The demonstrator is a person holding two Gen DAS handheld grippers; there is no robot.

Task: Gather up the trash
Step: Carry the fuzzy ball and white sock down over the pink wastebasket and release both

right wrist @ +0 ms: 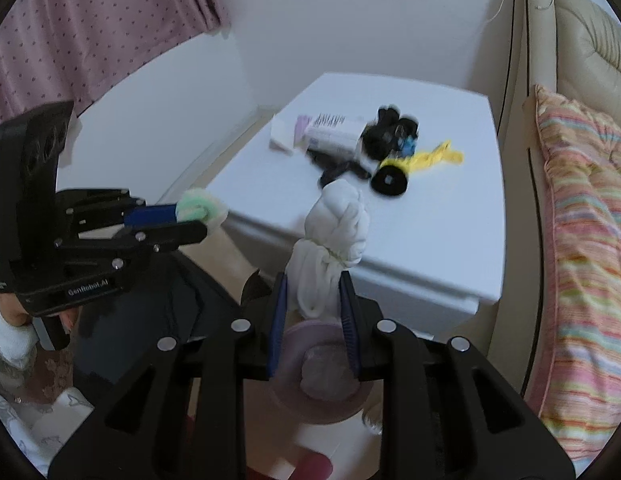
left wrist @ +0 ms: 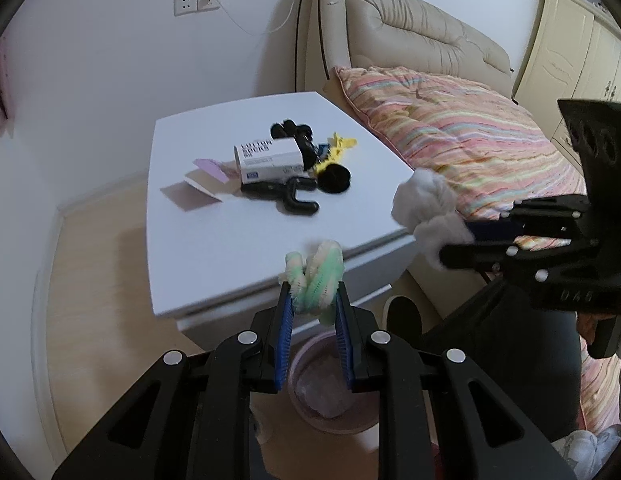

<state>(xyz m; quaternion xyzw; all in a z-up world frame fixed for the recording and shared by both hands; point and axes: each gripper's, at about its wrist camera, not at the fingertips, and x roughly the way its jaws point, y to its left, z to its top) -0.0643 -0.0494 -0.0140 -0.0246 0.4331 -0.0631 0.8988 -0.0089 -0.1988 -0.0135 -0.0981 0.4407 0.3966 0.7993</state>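
The bed (left wrist: pixel 470 128) stood just beside the worktop (left wrist: pixel 214 240), and the pink bin (left wrist: pixel 330 400) sat on the floor below the worktop's near edge. On the worktop, well back from that edge, lay a white box (left wrist: pixel 266 158), a black bracket (left wrist: pixel 286 196), a black disc (left wrist: pixel 334 178) and a yellow scrap (left wrist: pixel 340 146).

The left gripper (left wrist: pixel 312 300) had its jaws narrow, clamped on a green-and-white wad (left wrist: pixel 316 276) that hung above the bin. The right gripper (right wrist: pixel 314 296) likewise had its jaws pinched on a knotted white wad (right wrist: pixel 334 236), also over the bin.

The step in hand looked like dropping both wads into the bin. To do it well, each gripper would best be centred over the bin's mouth before the jaws part, and lowered near the rim, since light, soft wads may cling to a pad or drift and land on the floor.

The left view alone showed the box's lettering and cupboards (left wrist: pixel 582 60) beyond the bed. The right view alone showed a pink curtain (right wrist: pixel 90 28) far from the bin, and a white sleeve (right wrist: pixel 10 336) behind the left gripper.
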